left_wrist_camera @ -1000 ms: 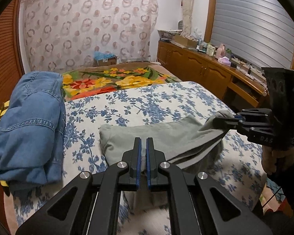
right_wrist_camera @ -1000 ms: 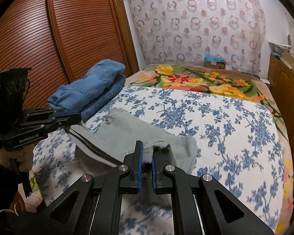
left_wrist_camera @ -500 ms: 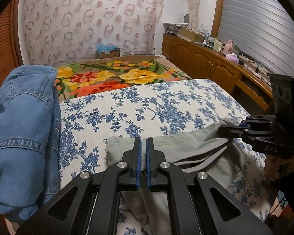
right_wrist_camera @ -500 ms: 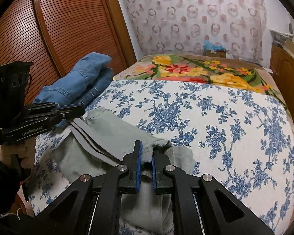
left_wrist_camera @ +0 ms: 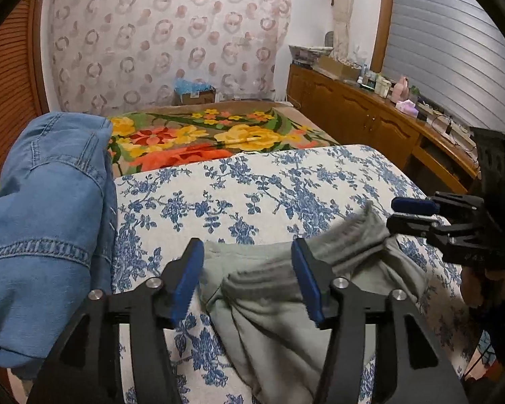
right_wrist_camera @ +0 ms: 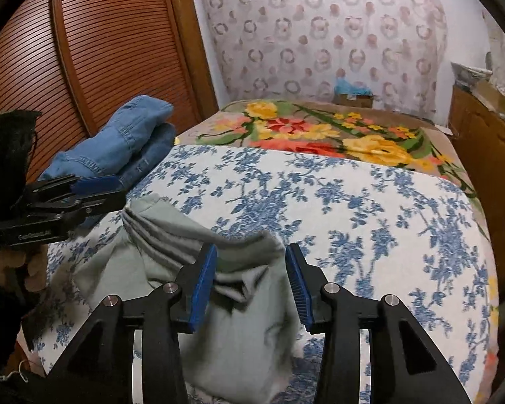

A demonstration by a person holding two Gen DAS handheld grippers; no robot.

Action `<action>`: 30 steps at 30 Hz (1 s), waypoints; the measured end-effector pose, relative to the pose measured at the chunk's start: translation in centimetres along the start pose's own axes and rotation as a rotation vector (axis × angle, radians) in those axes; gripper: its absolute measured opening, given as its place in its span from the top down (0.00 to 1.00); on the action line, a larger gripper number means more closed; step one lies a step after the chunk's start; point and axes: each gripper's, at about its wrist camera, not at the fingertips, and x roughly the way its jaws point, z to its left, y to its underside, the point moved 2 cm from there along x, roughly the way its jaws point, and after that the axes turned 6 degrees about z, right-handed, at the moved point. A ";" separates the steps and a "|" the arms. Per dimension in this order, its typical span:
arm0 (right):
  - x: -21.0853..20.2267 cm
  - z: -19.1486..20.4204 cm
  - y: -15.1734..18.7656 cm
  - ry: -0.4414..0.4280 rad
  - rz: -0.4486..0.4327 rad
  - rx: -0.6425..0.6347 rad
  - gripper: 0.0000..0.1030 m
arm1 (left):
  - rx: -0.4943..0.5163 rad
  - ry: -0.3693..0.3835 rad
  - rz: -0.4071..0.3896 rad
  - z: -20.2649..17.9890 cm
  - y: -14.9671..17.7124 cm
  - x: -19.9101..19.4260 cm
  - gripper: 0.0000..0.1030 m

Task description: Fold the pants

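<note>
The grey-green pants (left_wrist_camera: 269,320) lie folded on the blue-flowered bedcover (left_wrist_camera: 252,181). Their upper edge is blurred and sagging. My left gripper (left_wrist_camera: 247,279) hangs over the pants' left end; its jaws are opening, and the cloth between the blue pads (left_wrist_camera: 188,279) touches neither one. My right gripper (right_wrist_camera: 250,282) is over the right end of the pants (right_wrist_camera: 239,336); its jaws are opening too, with loose cloth between them. Each wrist view shows the other gripper side-on: the right gripper (left_wrist_camera: 404,215) and the left gripper (right_wrist_camera: 118,192).
Folded blue jeans (left_wrist_camera: 43,202) are piled at the bed's left edge, by a slatted wooden door (right_wrist_camera: 67,50). An orange and yellow flowered blanket (left_wrist_camera: 202,138) covers the far end of the bed. A wooden cabinet (left_wrist_camera: 370,124) with clutter runs along the right wall.
Both grippers were shut on the pants' edge and now stand apart. The cloth has slipped from the pads and drops toward the bed. Both hands came a little lower and farther over the bed.
</note>
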 end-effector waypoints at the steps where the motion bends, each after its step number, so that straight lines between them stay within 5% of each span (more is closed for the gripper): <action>1: -0.1 0.0 0.1 0.006 -0.001 -0.003 0.57 | -0.002 -0.001 -0.002 0.1 0.1 -0.1 0.40; 16: 0.8 0.0 1.1 0.007 0.068 -0.077 0.57 | 0.015 -0.020 0.085 0.0 2.2 2.2 0.38; 18: 0.9 0.3 0.9 -0.005 0.067 -0.105 0.64 | 0.012 -0.029 0.101 0.1 2.3 2.7 0.38; 21: 1.7 0.6 0.4 -0.017 0.085 -0.156 0.92 | 0.011 -0.032 0.115 0.2 2.4 3.2 0.38; 30: 3.7 -0.2 -1.0 0.052 0.085 -0.130 0.93 | 0.008 -0.033 0.116 0.1 2.8 2.6 0.38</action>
